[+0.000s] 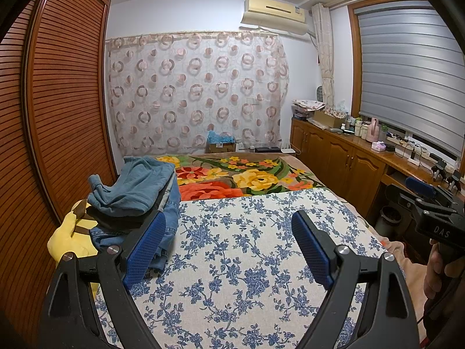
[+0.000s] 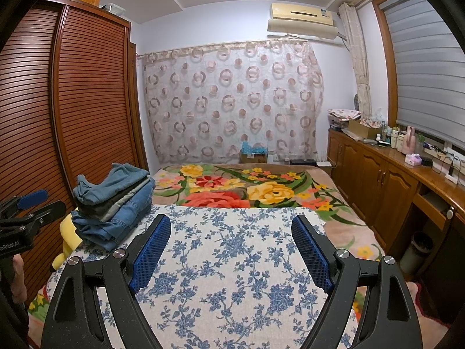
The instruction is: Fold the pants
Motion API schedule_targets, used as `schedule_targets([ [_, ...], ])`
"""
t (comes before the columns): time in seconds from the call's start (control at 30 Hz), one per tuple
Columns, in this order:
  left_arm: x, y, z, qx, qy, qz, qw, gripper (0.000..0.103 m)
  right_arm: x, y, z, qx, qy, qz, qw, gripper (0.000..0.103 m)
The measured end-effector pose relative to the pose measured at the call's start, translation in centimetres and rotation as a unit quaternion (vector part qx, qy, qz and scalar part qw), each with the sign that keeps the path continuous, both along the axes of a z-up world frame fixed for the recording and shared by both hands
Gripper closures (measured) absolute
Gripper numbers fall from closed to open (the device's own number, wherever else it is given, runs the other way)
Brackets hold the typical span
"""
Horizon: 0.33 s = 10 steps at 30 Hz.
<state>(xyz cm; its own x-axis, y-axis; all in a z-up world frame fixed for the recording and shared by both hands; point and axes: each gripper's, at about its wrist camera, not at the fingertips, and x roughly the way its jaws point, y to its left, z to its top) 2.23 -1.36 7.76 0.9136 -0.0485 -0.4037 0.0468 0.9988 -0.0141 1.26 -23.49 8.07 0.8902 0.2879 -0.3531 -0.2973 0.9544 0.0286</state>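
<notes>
A stack of folded pants [image 1: 136,195] lies at the left edge of the bed: blue jeans at the bottom, dark pairs between, a teal pair on top. The right wrist view shows the same stack [image 2: 116,203] to the left. My left gripper [image 1: 229,238] is open above the blue-flowered cloth [image 1: 247,261], nothing between its blue pads; its left finger overlaps the stack's near corner in the picture. My right gripper [image 2: 231,238] is open too, over the same cloth [image 2: 232,276], empty. Each gripper shows at the other view's edge, held by a hand.
A yellow plush toy [image 1: 72,238] sits under the stack at the bed's left side. A louvred wardrobe [image 1: 58,116] stands close on the left. Wooden cabinets [image 2: 377,180] with clutter line the right. A rose-patterned blanket [image 2: 247,192] covers the far half of the bed.
</notes>
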Motion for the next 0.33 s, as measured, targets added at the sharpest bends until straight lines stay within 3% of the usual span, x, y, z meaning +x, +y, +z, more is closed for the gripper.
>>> schedule_targets([
  [0.33, -0.02, 0.00, -0.05, -0.001, 0.000, 0.000, 1.0000, 0.014, 0.11, 0.03, -0.05, 0.001, 0.000, 0.001, 1.000, 0.017],
])
